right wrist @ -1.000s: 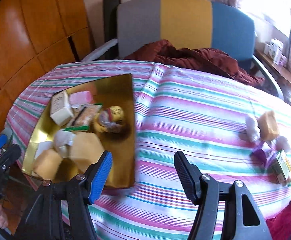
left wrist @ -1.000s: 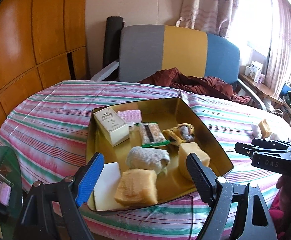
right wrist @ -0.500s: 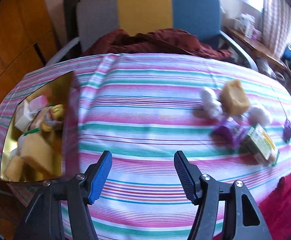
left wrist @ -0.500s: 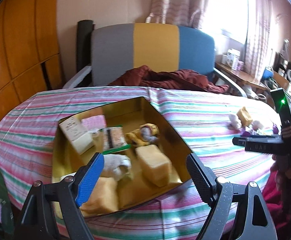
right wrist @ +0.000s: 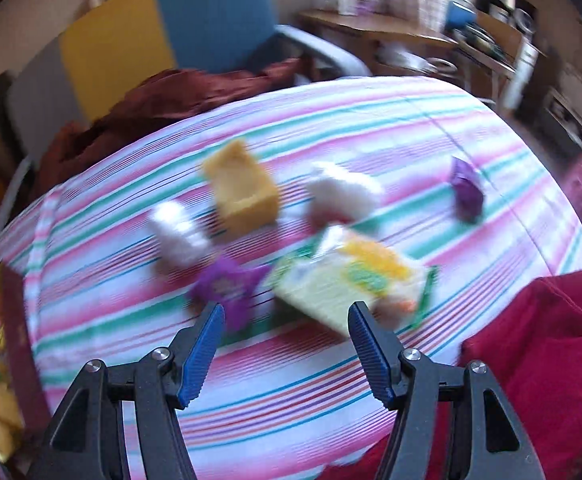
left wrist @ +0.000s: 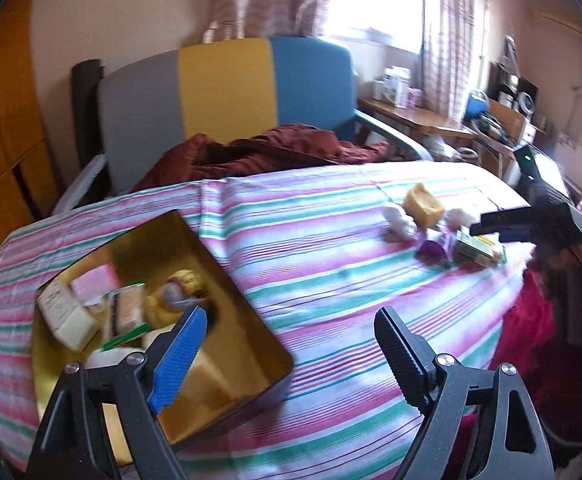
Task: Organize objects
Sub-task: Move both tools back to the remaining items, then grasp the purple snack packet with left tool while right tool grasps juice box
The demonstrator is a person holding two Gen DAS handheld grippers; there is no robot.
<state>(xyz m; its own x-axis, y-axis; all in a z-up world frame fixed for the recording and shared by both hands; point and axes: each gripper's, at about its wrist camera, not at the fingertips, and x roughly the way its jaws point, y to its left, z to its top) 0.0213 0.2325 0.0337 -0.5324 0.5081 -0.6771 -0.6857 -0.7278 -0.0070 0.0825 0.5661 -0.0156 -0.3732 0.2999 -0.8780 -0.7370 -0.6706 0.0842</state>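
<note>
My left gripper (left wrist: 287, 344) hangs over the near edge of the striped tablecloth (left wrist: 323, 280), jaws wide and opening, nothing between them. My right gripper (right wrist: 285, 340) sits half-wide and empty, just short of the loose pile on the right side of the table.

Gold tray (left wrist: 227, 268) sits near-left, long axis running from near-right to far-left, one corner pointing at the near edge. Inside: white box (left wrist: 65, 312) lying flat along the left wall, pink packet (left wrist: 93, 284) at the far end, a wrapped bar (left wrist: 129, 306) with its length toward the far wall, a yellow-grey bundle (left wrist: 179, 288), pale blocks partly behind my blue finger.

Loose pile, far-right in the left view, close in the right view though blurred: yellow block (right wrist: 245, 190), two white lumps (right wrist: 179, 234) (right wrist: 341, 192), a purple wrapper (right wrist: 227, 286) touching the green-and-yellow pack (right wrist: 343, 280), whose long axis runs near-left to far-right, almost between my right fingertips.

Only the right view shows a second purple packet (right wrist: 467, 190), well apart to the right, standing tilted. Only the left view shows the tray contents clearly; the right view catches just its edge at far left. The left view also shows the right gripper from the side (left wrist: 491, 220) above the pack. Red cloth (right wrist: 531, 344) at near right; striped chair (left wrist: 227, 88) behind the table.
</note>
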